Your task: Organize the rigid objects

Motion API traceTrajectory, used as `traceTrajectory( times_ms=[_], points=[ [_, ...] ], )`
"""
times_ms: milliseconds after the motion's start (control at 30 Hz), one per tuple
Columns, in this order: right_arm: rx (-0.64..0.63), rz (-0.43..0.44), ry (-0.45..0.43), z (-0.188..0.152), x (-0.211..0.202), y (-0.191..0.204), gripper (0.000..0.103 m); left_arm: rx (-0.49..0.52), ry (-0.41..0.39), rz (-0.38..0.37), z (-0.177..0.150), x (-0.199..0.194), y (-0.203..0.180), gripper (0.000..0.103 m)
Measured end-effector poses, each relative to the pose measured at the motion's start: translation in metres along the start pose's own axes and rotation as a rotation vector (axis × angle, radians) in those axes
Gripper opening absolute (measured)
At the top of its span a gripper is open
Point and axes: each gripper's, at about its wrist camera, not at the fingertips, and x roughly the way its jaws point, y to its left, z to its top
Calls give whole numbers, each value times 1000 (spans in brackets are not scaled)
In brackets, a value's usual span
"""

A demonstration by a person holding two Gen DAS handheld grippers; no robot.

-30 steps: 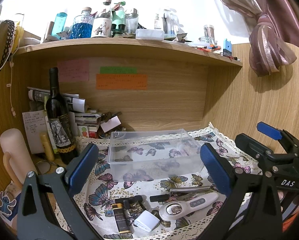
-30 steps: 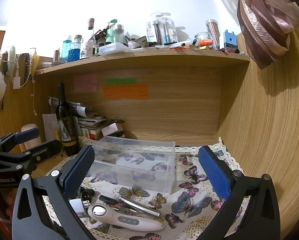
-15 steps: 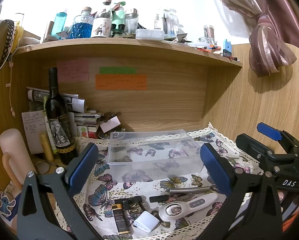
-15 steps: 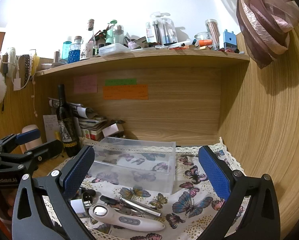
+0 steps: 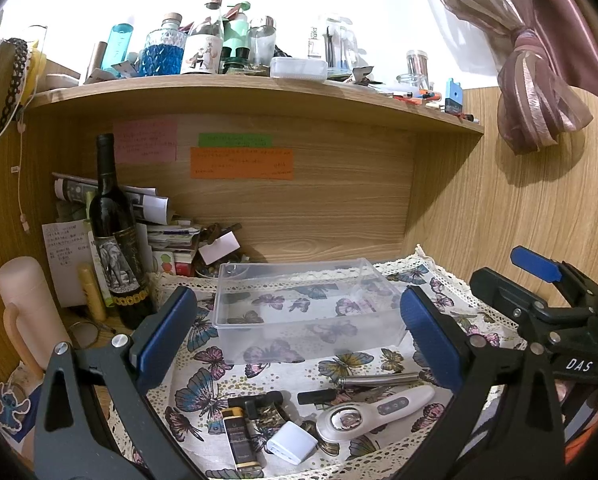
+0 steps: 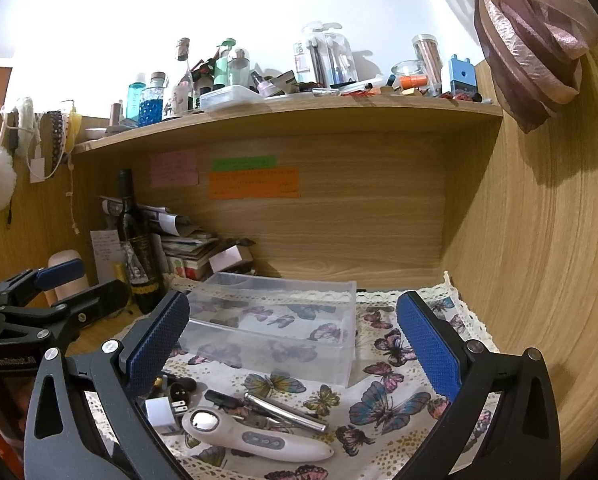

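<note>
An empty clear plastic box [image 5: 305, 308] [image 6: 275, 324] sits on the butterfly cloth [image 5: 203, 392]. In front of it lie a white handheld device [image 5: 373, 410] [image 6: 255, 436], a silver pen [image 5: 383, 380] [image 6: 285, 410], a white plug adapter [image 5: 291, 442] [image 6: 161, 414], a lighter [image 5: 239, 438] and small black pieces [image 5: 255, 400]. My left gripper [image 5: 299, 336] is open and empty above them. My right gripper [image 6: 293, 344] is open and empty, to the right of the left one.
A wine bottle [image 5: 115, 240] and stacked papers [image 5: 171, 236] stand at the back left, a pink flask [image 5: 27, 312] further left. A cluttered wooden shelf [image 5: 259, 92] hangs overhead. A wood wall [image 6: 539, 260] closes the right side.
Both grippers have barely shifted. Nothing on the cloth has moved.
</note>
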Motion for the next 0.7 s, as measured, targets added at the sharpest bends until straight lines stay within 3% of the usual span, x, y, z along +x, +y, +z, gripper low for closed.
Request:
traceTrajectory(
  times_ms=[433, 533, 567, 700],
  points=[
    [-33, 56, 34, -7, 13, 4, 103, -27, 25, -31, -5, 6, 8, 103],
    [-58, 72, 72, -10, 22, 4, 92, -45, 45, -6, -5, 9, 18, 88],
    [-65, 76, 92, -11, 26, 3, 84, -55, 63, 1, -6, 13, 24, 85],
    [-78, 107, 167, -18, 41, -3, 68, -89, 142, 38, -16, 24, 46, 79]
  ],
)
